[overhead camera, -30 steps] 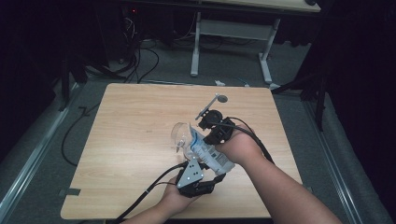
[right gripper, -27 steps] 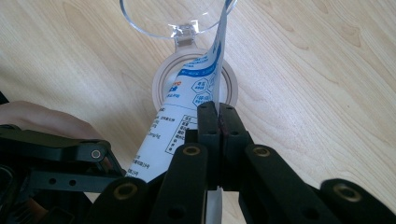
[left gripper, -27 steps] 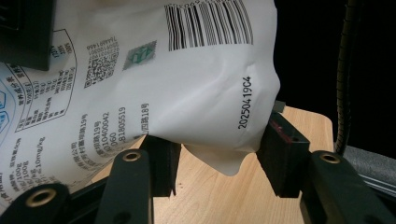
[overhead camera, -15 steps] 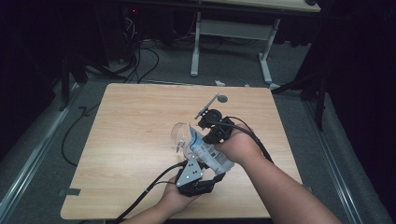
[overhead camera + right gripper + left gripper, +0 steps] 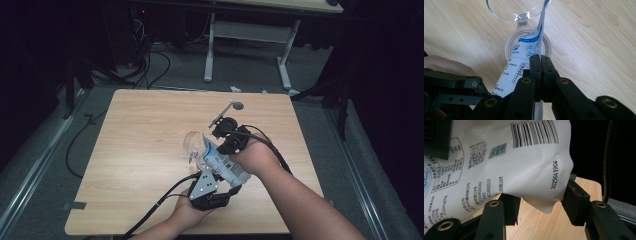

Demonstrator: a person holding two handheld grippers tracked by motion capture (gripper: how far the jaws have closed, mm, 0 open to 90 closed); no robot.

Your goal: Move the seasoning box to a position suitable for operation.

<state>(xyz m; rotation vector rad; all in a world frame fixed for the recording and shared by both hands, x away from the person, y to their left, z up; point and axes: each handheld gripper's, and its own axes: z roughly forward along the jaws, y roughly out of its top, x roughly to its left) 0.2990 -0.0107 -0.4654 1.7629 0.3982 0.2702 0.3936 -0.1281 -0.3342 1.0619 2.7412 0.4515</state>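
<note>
From the high view, I am looking down on a light wooden table (image 5: 130, 150) with dark floor around it. Two bare arms are coming in from the bottom. My left gripper (image 5: 212, 172) is sitting near the front edge of the table, and my right gripper (image 5: 220, 145) is sitting just behind it, so the two are crowding close together. Between them I am holding a white plastic pouch with blue print (image 5: 220, 162). Its top end is pointing at a clear plastic stemmed cup (image 5: 192, 145), which is standing just to the left of the grippers. I cannot tell from up here if the pouch is touching the cup.

In the left gripper view, the white pouch (image 5: 524, 165) is filling the top, with a barcode and small black letters on it. My two black jaws are standing partly apart and are squeezing the lower, bulging part of the pouch from both sides. The table is showing below it.

In the right gripper view, my jaws are pressing tight together, and they are pinching the thin flat edge of the pouch (image 5: 529, 50). The pouch is reaching up and its top corner is leaning over the rim of the clear cup (image 5: 516, 10). The cup's round foot is resting on the table, right under the pouch.
</note>
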